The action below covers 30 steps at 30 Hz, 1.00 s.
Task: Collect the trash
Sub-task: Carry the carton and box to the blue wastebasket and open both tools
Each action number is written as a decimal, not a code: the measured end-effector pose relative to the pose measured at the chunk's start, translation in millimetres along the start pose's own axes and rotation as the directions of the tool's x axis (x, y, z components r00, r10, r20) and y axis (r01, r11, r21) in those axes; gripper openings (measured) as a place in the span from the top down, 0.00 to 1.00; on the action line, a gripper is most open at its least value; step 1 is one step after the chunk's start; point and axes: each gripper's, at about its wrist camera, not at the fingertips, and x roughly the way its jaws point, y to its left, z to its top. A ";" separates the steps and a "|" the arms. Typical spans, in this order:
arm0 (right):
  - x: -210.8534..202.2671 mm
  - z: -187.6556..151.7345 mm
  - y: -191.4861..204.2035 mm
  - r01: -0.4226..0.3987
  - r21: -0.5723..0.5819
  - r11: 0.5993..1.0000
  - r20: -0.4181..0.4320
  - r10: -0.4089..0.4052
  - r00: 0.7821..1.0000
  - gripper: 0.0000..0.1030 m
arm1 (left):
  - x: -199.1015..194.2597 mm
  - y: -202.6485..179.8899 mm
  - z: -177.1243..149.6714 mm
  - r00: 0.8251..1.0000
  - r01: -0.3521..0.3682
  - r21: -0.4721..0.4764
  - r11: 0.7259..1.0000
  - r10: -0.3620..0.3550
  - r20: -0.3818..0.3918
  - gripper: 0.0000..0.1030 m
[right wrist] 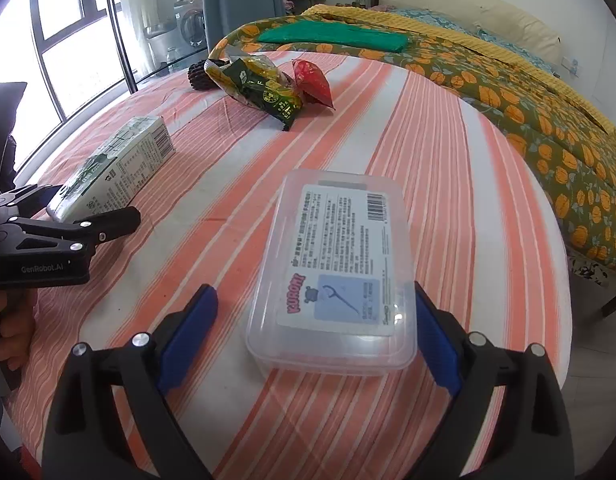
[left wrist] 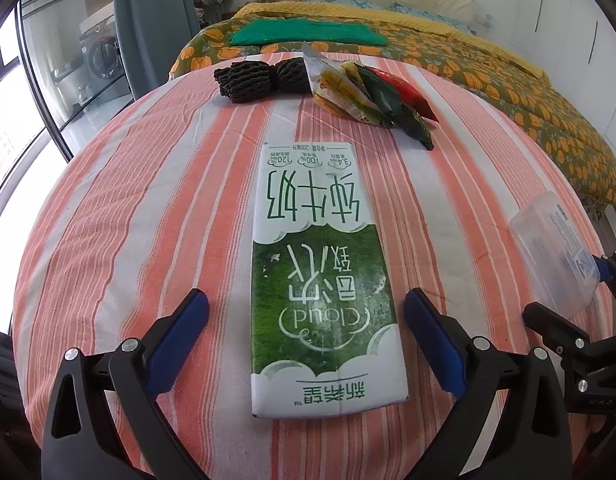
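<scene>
A green and white milk carton (left wrist: 320,264) lies flat on the striped tablecloth (left wrist: 147,200). My left gripper (left wrist: 305,318) stands open around its near half, with both blue pads clear of its sides. A clear plastic box (right wrist: 336,272) with a printed label lies to the right. My right gripper (right wrist: 314,316) is open around the box's near end; its right pad sits at the box's edge and its left pad stands apart. Farther back lie a black foam net (left wrist: 247,80), yellow and green snack wrappers (left wrist: 348,96) and a red packet (left wrist: 412,94).
The table's rounded edge (right wrist: 548,240) drops off to the right. Behind it is a bed with an orange-flowered quilt (left wrist: 508,92) and a folded green cloth (left wrist: 308,32). Windows (right wrist: 67,40) and a washing machine (left wrist: 101,56) are at the left. A person's hand (right wrist: 11,320) holds the left gripper.
</scene>
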 end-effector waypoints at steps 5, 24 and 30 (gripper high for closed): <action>-0.6 -1.2 0.2 -0.002 0.002 1.000 0.002 0.002 1.000 0.13 | 0.8 0.3 0.3 1.000 0.011 0.003 1.000 -0.011 -0.001 0.06; -5.0 52.2 -19.2 -0.056 0.069 0.996 -0.255 0.072 0.964 0.12 | -10.5 -2.3 27.6 0.987 0.140 0.099 0.985 -0.131 -0.093 0.07; -4.4 49.7 -15.3 -0.031 0.045 0.999 -0.252 0.041 0.967 0.42 | -8.7 -1.9 38.3 0.991 0.083 0.118 0.990 -0.069 -0.116 0.50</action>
